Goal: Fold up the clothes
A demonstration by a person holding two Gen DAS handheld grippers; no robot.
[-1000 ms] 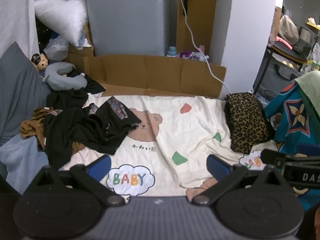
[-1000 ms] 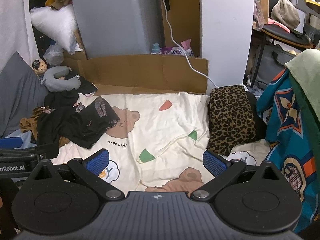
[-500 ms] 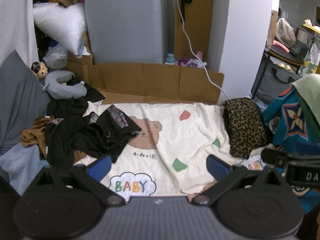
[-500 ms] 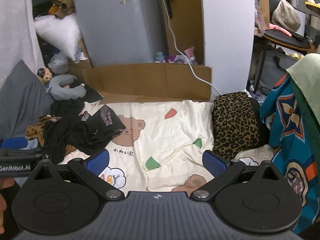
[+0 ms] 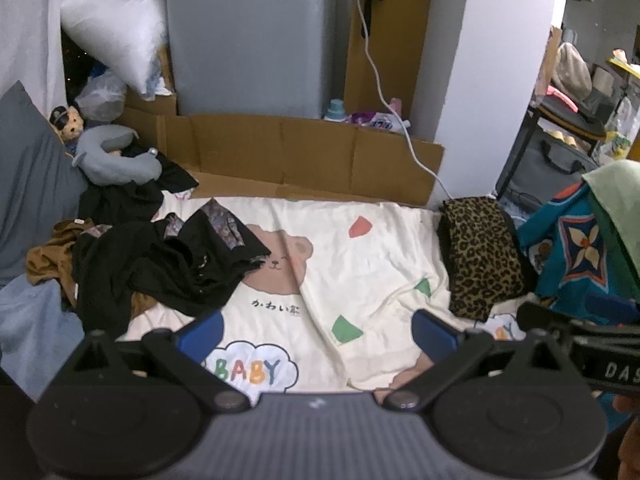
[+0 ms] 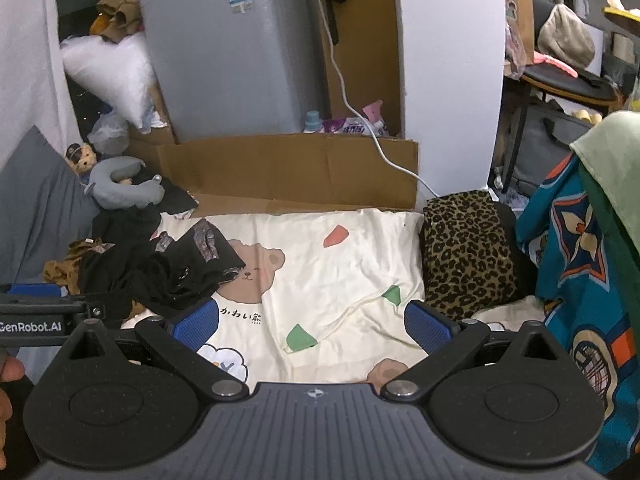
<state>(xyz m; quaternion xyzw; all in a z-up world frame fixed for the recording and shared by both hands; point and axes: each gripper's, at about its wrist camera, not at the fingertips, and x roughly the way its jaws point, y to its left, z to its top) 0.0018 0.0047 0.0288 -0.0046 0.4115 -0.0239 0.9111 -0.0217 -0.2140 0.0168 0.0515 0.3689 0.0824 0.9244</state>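
Blue rubber pads tip both grippers, and in each wrist view the two pads stand wide apart with nothing between them. The left gripper (image 5: 316, 330) hovers low over the near edge of the cream bear-print sheet (image 5: 352, 264), level and aimed straight across it toward the far wall. The right gripper (image 6: 312, 326) hangs beside it in the same level pose, its body showing at the right edge of the left view.

Between and beyond the spread fingers the sheet lies mostly bare, wrinkled by a diagonal crease near its middle; this is the open stretch. On the left, a crumpled heap of black clothes (image 5: 168, 264) spills over the sheet's left edge onto the bear's face, with a brown garment (image 5: 48, 260) tucked under its outer side. The heap has no clear long axis. On the right, a folded leopard-print garment (image 5: 480, 252) sits on the sheet's right border, its long side running away from the grippers. Right of that hangs a teal patterned cloth (image 5: 572, 248).

Farther back, a grey neck pillow (image 5: 112, 160) rests behind the black heap. A low cardboard wall (image 5: 312, 156) closes the far edge, with a grey appliance (image 5: 252, 36) and a white cable (image 5: 380, 80) beyond.
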